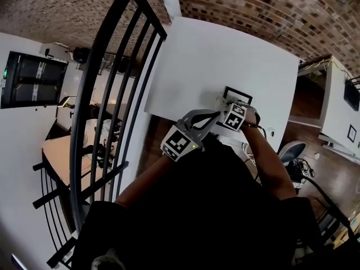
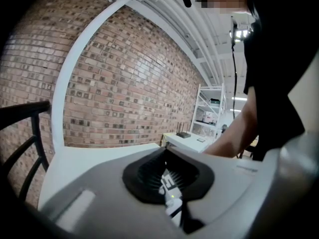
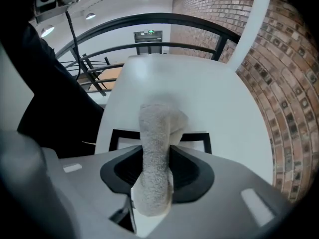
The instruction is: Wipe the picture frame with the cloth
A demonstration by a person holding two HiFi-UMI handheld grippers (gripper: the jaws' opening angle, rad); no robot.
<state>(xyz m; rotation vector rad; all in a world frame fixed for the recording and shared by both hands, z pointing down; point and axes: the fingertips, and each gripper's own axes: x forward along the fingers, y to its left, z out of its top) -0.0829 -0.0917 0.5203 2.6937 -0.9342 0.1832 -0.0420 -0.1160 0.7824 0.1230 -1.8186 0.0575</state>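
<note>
A black picture frame (image 1: 239, 93) lies flat near the front edge of the white table (image 1: 214, 49). In the right gripper view its black border (image 3: 117, 136) shows just beyond the jaws. My right gripper (image 3: 157, 151) is shut on a grey terry cloth (image 3: 158, 126), whose free end hangs over the frame. From the head view the cloth (image 1: 221, 100) sits at the frame's left edge, with the right gripper (image 1: 229, 109) right over it. My left gripper (image 1: 209, 117) hovers beside it to the left. In its own view the left gripper (image 2: 167, 156) has its jaws together, empty, pointing over the table at the brick wall.
A black metal railing (image 1: 112, 94) runs along the table's left side, with a lower floor beyond it. A brick wall (image 1: 270, 10) backs the table. A white desk (image 2: 187, 139) and shelving (image 2: 212, 111) stand off to the right. The person's forearm (image 2: 234, 136) crosses the left gripper view.
</note>
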